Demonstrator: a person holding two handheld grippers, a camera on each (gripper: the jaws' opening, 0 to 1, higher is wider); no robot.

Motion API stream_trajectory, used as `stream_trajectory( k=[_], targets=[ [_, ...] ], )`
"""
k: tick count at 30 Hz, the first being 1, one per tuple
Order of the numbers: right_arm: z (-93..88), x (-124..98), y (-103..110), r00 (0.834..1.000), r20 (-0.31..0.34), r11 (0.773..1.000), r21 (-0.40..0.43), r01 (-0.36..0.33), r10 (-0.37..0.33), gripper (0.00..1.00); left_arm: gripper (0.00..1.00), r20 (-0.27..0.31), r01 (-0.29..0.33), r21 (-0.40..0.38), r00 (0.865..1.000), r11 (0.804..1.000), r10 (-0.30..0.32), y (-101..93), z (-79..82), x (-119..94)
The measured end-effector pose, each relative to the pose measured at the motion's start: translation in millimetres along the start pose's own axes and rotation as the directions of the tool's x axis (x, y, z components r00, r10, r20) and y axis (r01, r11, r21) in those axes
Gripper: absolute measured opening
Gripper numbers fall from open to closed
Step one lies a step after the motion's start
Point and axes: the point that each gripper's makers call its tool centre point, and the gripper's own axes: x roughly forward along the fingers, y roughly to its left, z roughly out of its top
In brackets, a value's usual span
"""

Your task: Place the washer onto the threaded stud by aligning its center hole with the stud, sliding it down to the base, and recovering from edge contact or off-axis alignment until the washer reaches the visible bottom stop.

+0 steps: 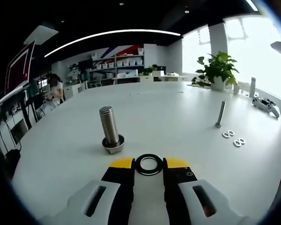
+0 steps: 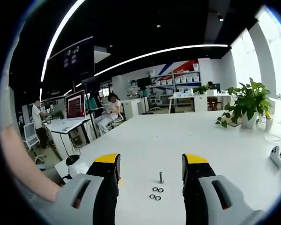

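A thick threaded stud (image 1: 109,124) stands upright on its hex base (image 1: 113,145) on the white table (image 1: 168,112). My left gripper (image 1: 149,164) is shut on a dark steel washer (image 1: 149,172), held flat between the yellow-tipped fingers, just right of the stud's base and nearer the camera. My right gripper (image 2: 151,165) is open with nothing between its jaws. Far beyond it a thin stud (image 2: 161,177) stands on the table with several small washers (image 2: 155,193) lying in front of it.
A thin stud (image 1: 220,114) and several small washers (image 1: 233,138) sit at the right. A white game controller (image 1: 267,106) and a potted plant (image 1: 218,70) lie beyond them. A person's arm (image 2: 18,164) shows at the left. People sit at desks (image 2: 65,124) behind.
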Motion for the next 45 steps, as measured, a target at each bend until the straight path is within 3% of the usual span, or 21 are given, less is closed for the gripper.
stream_trajectory(
  k=[45],
  targets=[
    [-1.1, 1.1, 0.5, 1.0, -0.001, 1.0, 0.006, -0.01, 0.01, 0.56, 0.22, 0.014, -0.008, 0.001, 1.0, 1.0, 0.008, 3.8, 15.1, -5.8]
  ],
)
